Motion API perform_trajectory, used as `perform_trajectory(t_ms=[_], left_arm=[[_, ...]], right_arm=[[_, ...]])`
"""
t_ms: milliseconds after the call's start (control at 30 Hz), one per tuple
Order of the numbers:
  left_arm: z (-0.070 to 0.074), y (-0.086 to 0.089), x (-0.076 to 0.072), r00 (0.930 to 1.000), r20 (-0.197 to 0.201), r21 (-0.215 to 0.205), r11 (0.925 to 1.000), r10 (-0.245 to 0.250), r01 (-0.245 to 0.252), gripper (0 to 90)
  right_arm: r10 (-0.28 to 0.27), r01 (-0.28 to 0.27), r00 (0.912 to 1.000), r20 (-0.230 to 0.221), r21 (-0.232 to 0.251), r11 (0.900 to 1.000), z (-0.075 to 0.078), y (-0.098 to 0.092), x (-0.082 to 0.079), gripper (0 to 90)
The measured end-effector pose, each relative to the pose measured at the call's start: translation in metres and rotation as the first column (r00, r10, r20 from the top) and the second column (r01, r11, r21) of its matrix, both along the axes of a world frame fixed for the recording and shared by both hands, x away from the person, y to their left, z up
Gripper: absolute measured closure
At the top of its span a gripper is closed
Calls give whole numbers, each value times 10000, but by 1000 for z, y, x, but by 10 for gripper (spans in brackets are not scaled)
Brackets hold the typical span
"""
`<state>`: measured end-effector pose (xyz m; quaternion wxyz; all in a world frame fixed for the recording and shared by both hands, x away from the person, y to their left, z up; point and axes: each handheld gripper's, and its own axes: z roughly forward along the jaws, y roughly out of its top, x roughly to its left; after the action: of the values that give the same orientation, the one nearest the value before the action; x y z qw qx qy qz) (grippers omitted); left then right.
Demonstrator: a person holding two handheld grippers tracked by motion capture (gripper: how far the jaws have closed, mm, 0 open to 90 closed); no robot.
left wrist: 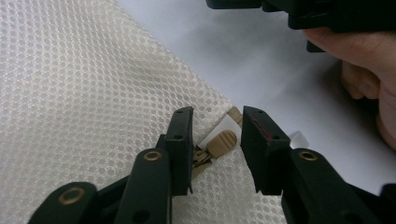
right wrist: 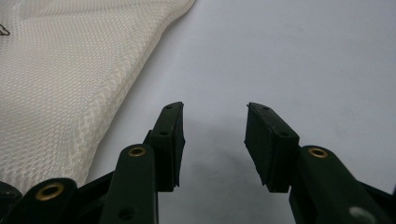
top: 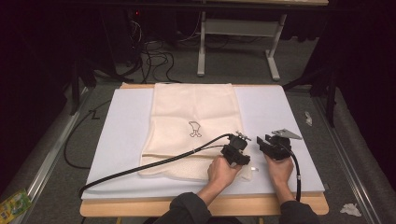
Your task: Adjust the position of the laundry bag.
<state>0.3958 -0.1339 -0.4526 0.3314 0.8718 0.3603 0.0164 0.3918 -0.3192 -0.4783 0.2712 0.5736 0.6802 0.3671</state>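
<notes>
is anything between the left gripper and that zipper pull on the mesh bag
Nothing visible. The tan zipper pull lies in the gap between the open jaws of the left gripper, on the mesh bag near its corner; neither pad touches it yet.

White mat [top: 121,140] spread over the wooden tabletop [top: 140,209]. Grey carpeted floor around it. White table frame [top: 201,46] and tangled black cables [top: 156,58] on the floor, well beyond the tools. Crumpled white scraps [top: 350,209] [top: 308,118] to the right of the tools; green-yellow packet [top: 13,204] far to their left.
</notes>
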Motion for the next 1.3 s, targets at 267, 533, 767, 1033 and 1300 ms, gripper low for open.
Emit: perform_trajectory(t_ms=[267,533,767,1033,1300], left_arm=[[-1,0,-1,9999,-58,-45,9999,-158,158,741],[5,4,-2,9996,141,46,9997,-241,240,790],[4,5,-2,9997,-17,273,9993,-260,261,779],[0,6,-2,9998,24,666,9976,-211,209,813],[0,7,-3,9995,134,680,9973,-290,280,838]], right_arm=[[30,-30,10000,3,24,10000,0,-1,0,573],[10,-10,10000,-20,57,10000,0,-1,0,569],[-21,21,10000,-42,89,10000,0,-1,0,565],[-31,31,10000,-7,116,9999,0,-1,0,555],[16,-15,10000,-67,72,10000,0,-1,1,556]])
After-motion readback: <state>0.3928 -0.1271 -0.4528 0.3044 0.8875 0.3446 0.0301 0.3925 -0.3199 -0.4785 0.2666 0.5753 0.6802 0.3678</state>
